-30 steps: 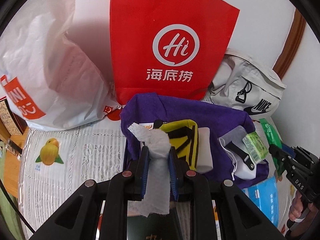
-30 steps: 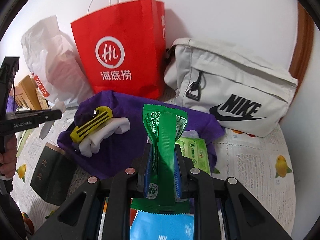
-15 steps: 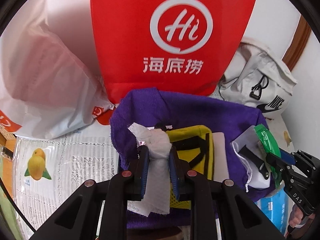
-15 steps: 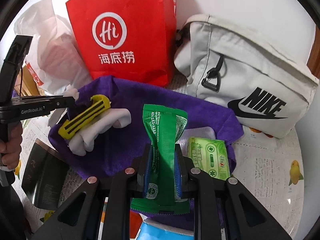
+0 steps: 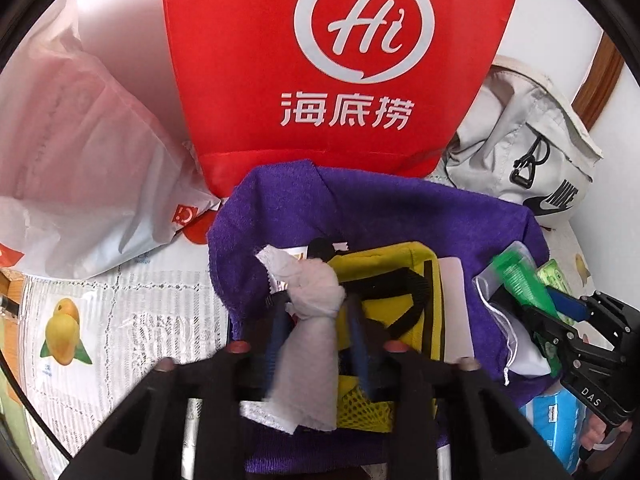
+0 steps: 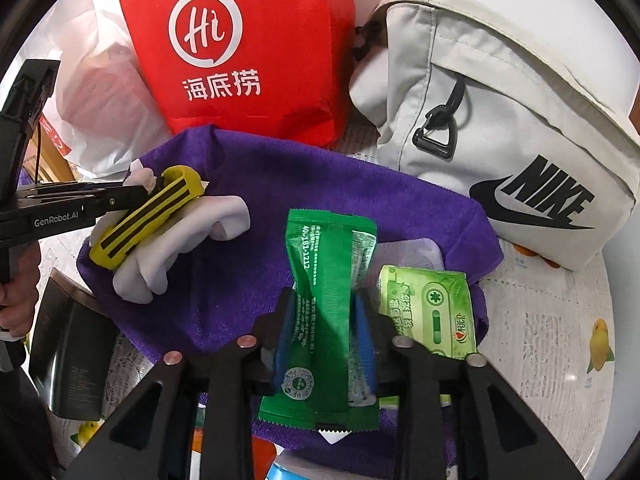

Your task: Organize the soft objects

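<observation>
- Over the purple towel (image 5: 384,216), my left gripper (image 5: 316,320) is clamped on a knotted white tissue wad (image 5: 316,292), which hangs above the yellow mesh pouch (image 5: 392,280).
- On the other side, my right gripper (image 6: 324,320) pinches a green sachet (image 6: 328,280) at its waist, above the towel and beside the light green wipes pack (image 6: 432,304).
- The tissue looks nearly weightless, limp and easy to tear, so I judge the knot the best place to hold; its loose tail would only slide.
- The sachet seems light with a slick, crinkly film; the crumpled middle should grip better than the flat sealed ends.
- Against a second ago, both grippers have moved forward over the towel: the red paper bag (image 5: 340,60) and the grey Nike bag (image 6: 500,120) loom larger, and each grip is unchanged.
</observation>
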The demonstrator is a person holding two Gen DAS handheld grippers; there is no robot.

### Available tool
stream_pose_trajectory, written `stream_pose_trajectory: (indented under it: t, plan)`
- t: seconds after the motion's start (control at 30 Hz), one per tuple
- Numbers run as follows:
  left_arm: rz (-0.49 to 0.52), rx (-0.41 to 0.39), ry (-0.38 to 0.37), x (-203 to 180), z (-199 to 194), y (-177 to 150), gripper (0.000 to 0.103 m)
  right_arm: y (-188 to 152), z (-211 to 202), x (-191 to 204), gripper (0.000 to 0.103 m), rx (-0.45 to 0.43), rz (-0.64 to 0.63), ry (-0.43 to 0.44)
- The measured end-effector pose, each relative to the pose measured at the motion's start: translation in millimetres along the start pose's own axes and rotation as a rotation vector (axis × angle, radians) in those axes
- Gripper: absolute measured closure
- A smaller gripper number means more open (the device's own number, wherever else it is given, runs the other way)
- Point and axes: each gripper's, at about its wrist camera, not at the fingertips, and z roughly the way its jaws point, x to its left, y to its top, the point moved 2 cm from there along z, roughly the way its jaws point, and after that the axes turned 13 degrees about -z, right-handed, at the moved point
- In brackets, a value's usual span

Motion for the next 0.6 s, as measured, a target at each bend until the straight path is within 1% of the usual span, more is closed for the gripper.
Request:
stream_pose_trajectory:
  t: [0.03, 0.1, 0.17, 0.23, 0.3, 0.37, 0.43, 0.53, 0.6]
  plan:
    - [0.003, -0.002, 0.001, -2, 0, -1, 0.055, 0, 0, 0, 0.066, -0.002, 0.002, -0.002]
    - [0.014, -0.013, 0.007, -4, -4, -1, 0.052, -1, 0, -1, 0.063, -0.006, 0.010, 0.010]
    - [0.020, -0.020, 0.006, -6, -9, -1, 0.048, -1, -3, -1, 0.056, -0.016, 0.016, 0.013]
    - [0.019, -0.027, 0.007, -8, -15, -1, 0.040, -1, -6, -1, 0.055, -0.022, 0.018, 0.010]
    - [0.020, -0.036, 0.005, -9, -23, 0, 0.037, -1, -12, -1, 0.055, -0.032, 0.023, 0.013]
    - [0.014, -0.045, 0.004, -11, -32, 1, 0.034, -1, -19, -1, 0.047, -0.042, 0.026, 0.006]
    - [0.013, -0.056, 0.006, -13, -43, 2, 0.029, -3, -30, -3, 0.045, -0.059, 0.030, -0.003]
    - [0.016, -0.076, 0.015, -15, -60, -1, 0.027, -5, -46, -3, 0.044, -0.076, 0.040, -0.012]
    - [0.015, -0.084, 0.016, -16, -72, -4, 0.023, -7, -58, -2, 0.039, -0.089, 0.041, -0.016]
